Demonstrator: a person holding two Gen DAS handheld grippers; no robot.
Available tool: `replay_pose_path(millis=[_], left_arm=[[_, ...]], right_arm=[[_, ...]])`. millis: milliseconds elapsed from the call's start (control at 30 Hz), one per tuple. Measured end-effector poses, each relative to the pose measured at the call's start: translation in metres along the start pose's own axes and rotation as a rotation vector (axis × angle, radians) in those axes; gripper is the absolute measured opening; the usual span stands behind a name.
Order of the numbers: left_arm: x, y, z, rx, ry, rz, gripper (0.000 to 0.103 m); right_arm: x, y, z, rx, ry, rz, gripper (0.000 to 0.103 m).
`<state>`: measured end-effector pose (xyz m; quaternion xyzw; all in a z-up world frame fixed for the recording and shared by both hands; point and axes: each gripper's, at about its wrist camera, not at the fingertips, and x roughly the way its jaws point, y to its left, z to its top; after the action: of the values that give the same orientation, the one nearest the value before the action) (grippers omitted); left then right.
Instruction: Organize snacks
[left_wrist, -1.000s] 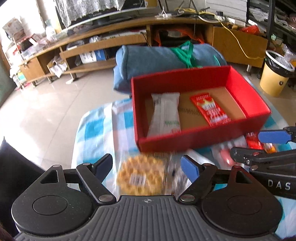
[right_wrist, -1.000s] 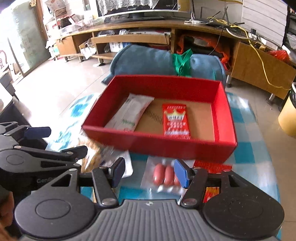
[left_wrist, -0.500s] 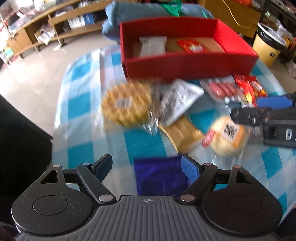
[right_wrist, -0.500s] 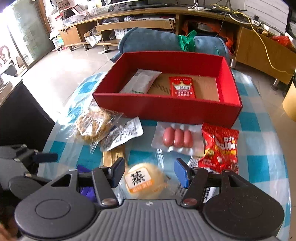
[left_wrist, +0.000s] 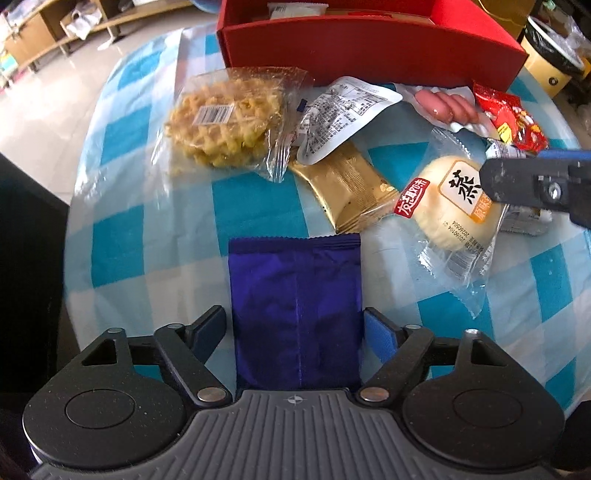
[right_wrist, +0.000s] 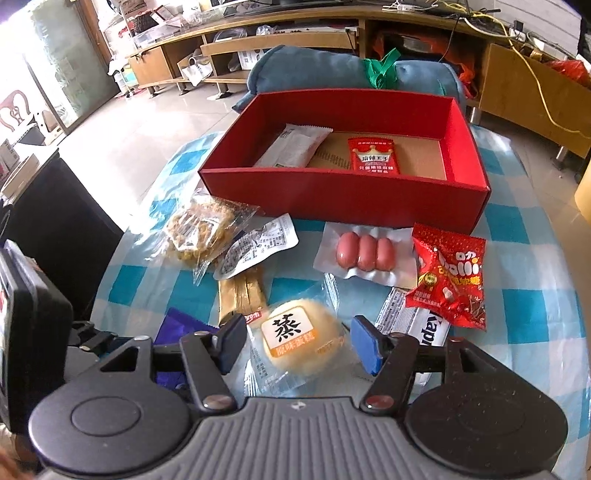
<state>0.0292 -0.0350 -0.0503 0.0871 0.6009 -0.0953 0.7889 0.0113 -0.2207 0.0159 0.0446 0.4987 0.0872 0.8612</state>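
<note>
Snacks are lying loose on the blue-and-white checked tablecloth (left_wrist: 155, 236) in front of the red box (right_wrist: 343, 199), which is already holding a white packet (right_wrist: 291, 147) and a red sachet (right_wrist: 373, 157). Left gripper (left_wrist: 295, 330) is pointing steeply down over the purple foil packet (left_wrist: 295, 295); its jaws are closing, with the packet lying between them and the blue pads (left_wrist: 380, 334) sitting just beside the packet's edges, not yet visibly pressing. Right gripper (right_wrist: 299, 345) is straddling the wrapped steamed cake (right_wrist: 301, 336); its jaws are opening and the pads are standing apart from the cake on both sides. Waffle bag (left_wrist: 221, 123), gold packet (left_wrist: 347, 184), sausage pack (right_wrist: 364, 251) and red candy bag (right_wrist: 448, 277) are resting between the grippers and the box.
</note>
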Motion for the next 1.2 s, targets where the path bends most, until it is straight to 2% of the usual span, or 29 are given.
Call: replay_pose_path(millis=[67,200,433,633,733,800,933,1000,1200], left_arm=[[-0.002,0.001,-0.002,-0.011,-0.003,-0.004,0.076],[-0.005,0.005,-0.007,-0.015,-0.005,-0.004,0.075],[-0.017,0.033,-0.007,-0.069,-0.037,-0.042,0.075],[-0.016,0.045,-0.006,-0.075,-0.03,-0.083,0.075],[-0.013,0.048,-0.004,-0.071,-0.022,-0.097,0.075],[-0.012,0.049,-0.004,-0.071,-0.016,-0.101,0.075],[-0.01,0.049,-0.006,-0.081,-0.001,-0.113,0.075],[-0.007,0.049,-0.006,-0.08,0.001,-0.116,0.075],[-0.006,0.041,-0.007,-0.051,0.001,-0.096,0.076]], right_arm=[[0.0,-0.001,0.0,0.005,0.002,0.005,0.058],[0.001,-0.007,0.001,0.031,0.004,0.002,0.058],[0.012,-0.009,-0.002,0.096,0.061,0.05,0.059],[0.026,0.002,0.012,-0.007,0.046,0.048,0.059],[0.046,0.006,0.018,-0.094,0.092,0.044,0.064],[0.056,0.004,0.016,-0.09,0.115,0.056,0.074],[0.052,0.015,0.01,-0.151,0.14,0.097,0.08],[0.056,0.02,0.003,-0.177,0.176,0.121,0.088],[0.076,0.028,-0.003,-0.221,0.207,0.039,0.091]])
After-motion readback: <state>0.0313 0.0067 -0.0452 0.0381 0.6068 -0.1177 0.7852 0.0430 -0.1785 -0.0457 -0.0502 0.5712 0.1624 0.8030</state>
